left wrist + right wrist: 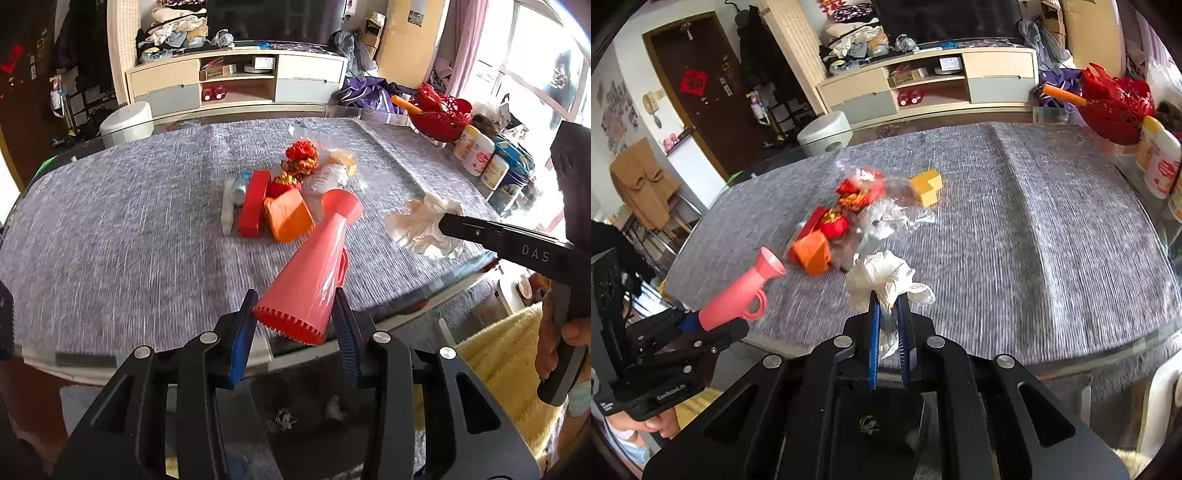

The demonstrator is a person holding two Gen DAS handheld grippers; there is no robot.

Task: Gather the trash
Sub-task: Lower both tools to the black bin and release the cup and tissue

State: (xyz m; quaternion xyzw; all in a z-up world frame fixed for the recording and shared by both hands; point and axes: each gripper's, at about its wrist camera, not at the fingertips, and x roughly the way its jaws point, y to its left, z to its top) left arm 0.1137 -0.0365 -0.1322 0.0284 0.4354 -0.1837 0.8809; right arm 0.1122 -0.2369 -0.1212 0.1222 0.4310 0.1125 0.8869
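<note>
My left gripper [293,308] is shut on the wide end of a pink plastic horn [317,258], held above the near table edge; the horn also shows in the right wrist view [738,291]. My right gripper [888,299] is shut on a crumpled white tissue [882,277], which also shows in the left wrist view [421,225]. A pile of trash lies mid-table: a red box [253,206], an orange carton [288,216], red and gold wrappers [301,158], clear plastic wrap [890,218] and a yellow block [927,186].
The table has a grey cloth [110,229]. At its right edge stand a red basket [441,114] and several white canisters [478,155]. A TV cabinet [236,81] and a white stool [127,122] are beyond the table. A yellow rug [502,358] lies below right.
</note>
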